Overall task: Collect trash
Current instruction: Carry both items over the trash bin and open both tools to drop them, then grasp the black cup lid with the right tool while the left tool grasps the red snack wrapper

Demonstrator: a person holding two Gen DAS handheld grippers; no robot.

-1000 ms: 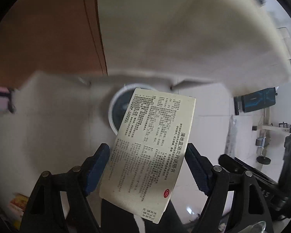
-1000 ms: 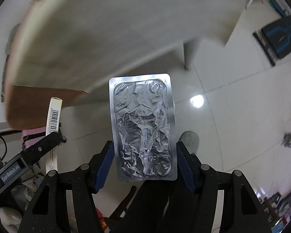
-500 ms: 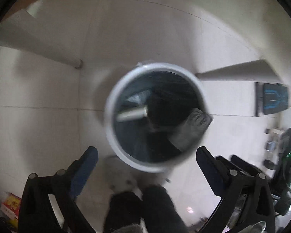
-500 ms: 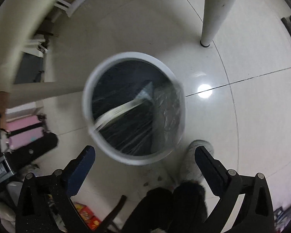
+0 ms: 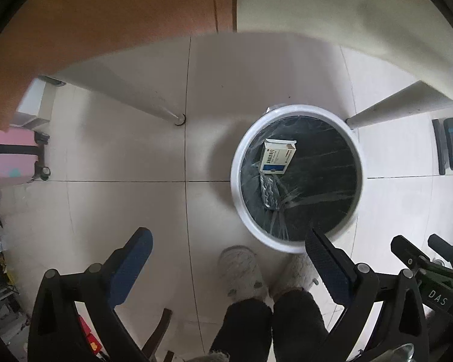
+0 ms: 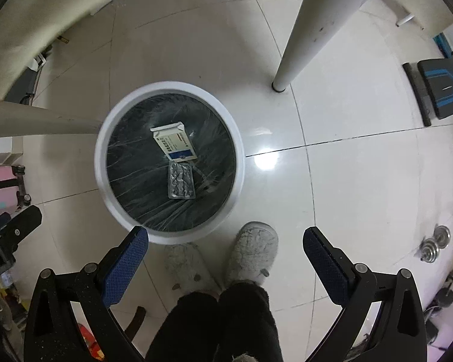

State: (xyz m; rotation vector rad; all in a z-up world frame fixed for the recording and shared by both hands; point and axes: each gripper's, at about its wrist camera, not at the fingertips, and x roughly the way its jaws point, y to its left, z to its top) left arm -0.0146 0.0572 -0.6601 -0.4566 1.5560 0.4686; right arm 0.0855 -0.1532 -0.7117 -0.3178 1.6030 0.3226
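In the left wrist view, the left tongs (image 5: 228, 256) are seen spread wide and empty above the tiled floor (image 5: 120, 157), with a pink suitcase (image 5: 9, 157) at the left edge. In the right wrist view, the right tongs (image 6: 226, 252) are likewise spread and empty; dumbbells (image 6: 435, 244) appear only here. The white bin (image 6: 105, 181), lined in black, is seen holding a medicine box (image 6: 175, 144) and, just beside it, a crinkled foil blister pack (image 6: 181, 181).

A home room is showing here: tiled floor (image 6: 332, 181), slippers (image 6: 252, 250), a pink suitcase (image 5: 9, 157), dumbbells (image 6: 435, 246) and a lined bin (image 6: 105, 163).
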